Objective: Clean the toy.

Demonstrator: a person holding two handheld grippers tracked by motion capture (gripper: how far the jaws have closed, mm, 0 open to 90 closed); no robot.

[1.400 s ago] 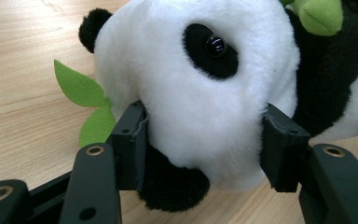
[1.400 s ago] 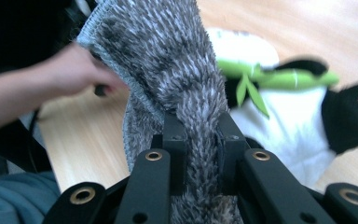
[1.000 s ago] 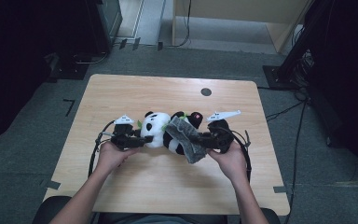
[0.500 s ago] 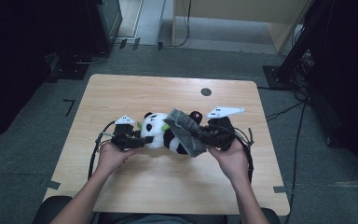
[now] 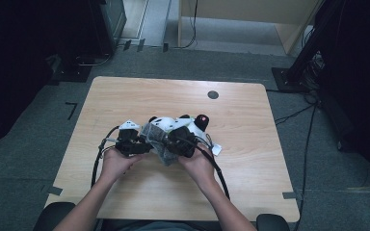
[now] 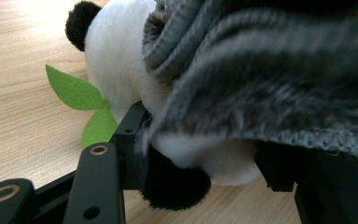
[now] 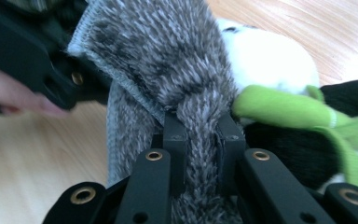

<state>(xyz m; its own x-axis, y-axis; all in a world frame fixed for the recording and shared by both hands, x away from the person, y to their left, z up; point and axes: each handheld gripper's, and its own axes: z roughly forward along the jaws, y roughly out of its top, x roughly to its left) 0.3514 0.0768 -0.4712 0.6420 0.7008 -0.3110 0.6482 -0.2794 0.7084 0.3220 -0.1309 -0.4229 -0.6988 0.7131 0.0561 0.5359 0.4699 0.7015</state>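
The left tool (image 5: 142,144) clamps the toy panda (image 6: 135,70) to pin it on the table (image 5: 250,144) near the person, so the right tool (image 7: 203,140), pinching the grey cloth (image 7: 168,60), can drape it over.

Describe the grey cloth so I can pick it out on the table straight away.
Start at the wooden table and go to its near middle, where the person's two hands meet over a panda plush. The grey cloth is draped over the panda, pinched in the right gripper. It is the one fuzzy, mottled grey thing with a stitched hem, against the panda's plain white and black fur and green leaves.
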